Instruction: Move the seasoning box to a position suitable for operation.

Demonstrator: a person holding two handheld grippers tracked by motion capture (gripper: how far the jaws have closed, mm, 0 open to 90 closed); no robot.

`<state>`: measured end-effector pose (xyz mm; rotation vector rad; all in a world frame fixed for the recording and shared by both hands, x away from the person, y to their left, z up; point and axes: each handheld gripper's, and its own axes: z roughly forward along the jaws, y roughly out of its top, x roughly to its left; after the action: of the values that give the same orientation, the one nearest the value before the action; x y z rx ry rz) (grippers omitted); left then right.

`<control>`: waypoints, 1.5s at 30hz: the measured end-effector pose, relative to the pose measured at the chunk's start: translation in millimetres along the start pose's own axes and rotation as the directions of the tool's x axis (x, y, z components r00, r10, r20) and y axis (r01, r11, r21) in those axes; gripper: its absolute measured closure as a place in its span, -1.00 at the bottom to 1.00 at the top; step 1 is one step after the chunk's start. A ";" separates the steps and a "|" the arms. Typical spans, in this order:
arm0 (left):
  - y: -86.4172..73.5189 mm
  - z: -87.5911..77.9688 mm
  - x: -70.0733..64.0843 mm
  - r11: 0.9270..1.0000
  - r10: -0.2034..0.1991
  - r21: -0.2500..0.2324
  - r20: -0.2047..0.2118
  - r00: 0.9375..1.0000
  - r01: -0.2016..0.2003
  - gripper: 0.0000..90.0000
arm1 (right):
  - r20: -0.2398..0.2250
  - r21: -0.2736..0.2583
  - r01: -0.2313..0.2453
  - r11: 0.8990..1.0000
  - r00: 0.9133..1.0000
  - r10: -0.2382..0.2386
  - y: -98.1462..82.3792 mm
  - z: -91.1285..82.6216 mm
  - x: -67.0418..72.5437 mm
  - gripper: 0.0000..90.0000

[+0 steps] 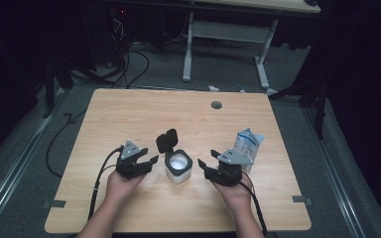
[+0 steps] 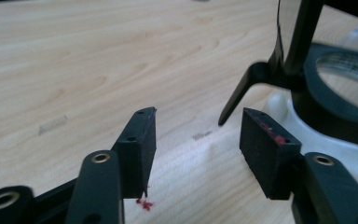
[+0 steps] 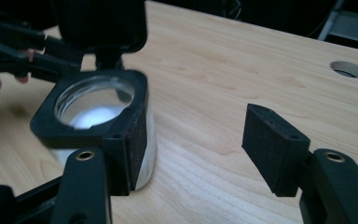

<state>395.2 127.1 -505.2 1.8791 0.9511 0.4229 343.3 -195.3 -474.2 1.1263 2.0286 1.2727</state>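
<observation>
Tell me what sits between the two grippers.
In the high view, the open jar stands between the left gripper and right gripper.

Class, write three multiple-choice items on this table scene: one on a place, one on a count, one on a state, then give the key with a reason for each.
1. Where does the jar stand?
A. between the two grippers
B. at the table's far edge
C. on the floor

2. How many grippers are over the table?
A. one
B. two
C. three

3. What is the state of the jar's black lid?
A. shut flat
C. lying apart on the table
B. flipped up, open

Key: 1 A, it stands between the left gripper and the right gripper. 2 B, one in each hand. 3 B, the lid stands up behind the open mouth.
</observation>
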 end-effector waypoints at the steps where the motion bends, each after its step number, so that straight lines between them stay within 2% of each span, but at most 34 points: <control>1: 0.3 0.0 0.0 1.000 0.006 0.006 -0.005 1.000 -0.006 0.07 | 0.001 0.000 -0.002 1.000 1.000 0.002 -1.0 0.3 -0.2 -0.09; 4: 0.1 -0.5 -0.4 1.000 0.024 0.002 -0.001 1.000 -0.024 0.12 | -0.002 0.037 0.014 0.999 1.000 -0.014 -6.3 3.3 3.6 -0.10; 9: 1.6 -4.9 2.6 0.999 0.014 -0.044 0.018 1.000 -0.014 0.26 | -0.007 0.059 0.029 0.998 1.000 -0.029 -19.0 6.7 9.0 -0.06; 12: 4.7 -6.7 1.5 0.997 0.057 -0.047 0.006 0.998 -0.057 0.39 | -0.009 0.069 0.028 0.997 1.000 -0.028 -24.3 8.7 8.2 -0.02; 13: 7.0 -8.3 2.4 0.997 0.060 -0.052 0.002 0.998 -0.059 0.43 | -0.010 0.073 0.029 0.997 1.000 -0.028 -25.6 9.1 8.0 -0.01; 17: 19.9 -11.1 8.5 0.995 0.019 -0.099 0.010 1.000 -0.018 0.76 | 0.019 0.097 0.044 0.994 0.999 -0.046 -33.1 10.9 12.2 -0.06; 20: 27.6 -7.3 7.7 0.995 0.023 -0.101 0.028 0.999 -0.020 0.88 | 0.016 0.108 0.032 0.994 0.999 -0.034 -36.0 12.7 13.1 -0.04; 27: 33.7 -4.7 5.9 0.992 0.008 -0.125 0.053 0.999 -0.001 1.00 | 0.027 0.109 0.064 0.992 0.997 -0.067 -38.7 15.0 16.2 0.02; 30: 36.2 -5.9 3.4 0.990 0.009 -0.141 0.052 0.999 -0.002 1.00 | 0.014 0.101 0.066 0.993 0.998 -0.068 -38.3 14.0 18.2 0.06; 35: 39.4 -5.1 1.7 0.990 -0.008 -0.141 0.066 0.998 0.017 1.00 | 0.002 0.090 0.081 0.993 0.997 -0.081 -34.7 10.4 25.6 0.15; 39: 41.0 -4.5 -5.1 0.989 0.007 -0.146 0.087 0.996 0.006 1.00 | -0.017 0.080 0.093 0.993 0.996 -0.092 -33.0 8.4 31.4 0.27; 42: 40.3 -7.2 -7.2 0.988 0.036 -0.152 0.064 0.997 -0.026 1.00 | -0.041 0.093 0.084 0.992 0.996 -0.081 -33.7 9.8 35.3 0.34; 44: 38.8 -7.5 -7.0 0.988 0.025 -0.156 0.077 0.997 -0.012 1.00 | -0.043 0.105 0.098 0.990 0.995 -0.094 -34.0 11.7 38.8 0.40; 45: 38.3 -7.4 -7.0 0.988 0.023 -0.156 0.079 0.997 -0.011 1.00 | -0.041 0.108 0.105 0.989 0.994 -0.101 -34.0 12.5 40.5 0.49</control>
<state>402.7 116.9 -467.7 1.7502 0.8253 0.4164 317.7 -162.7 -509.3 1.0386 2.1766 1.1502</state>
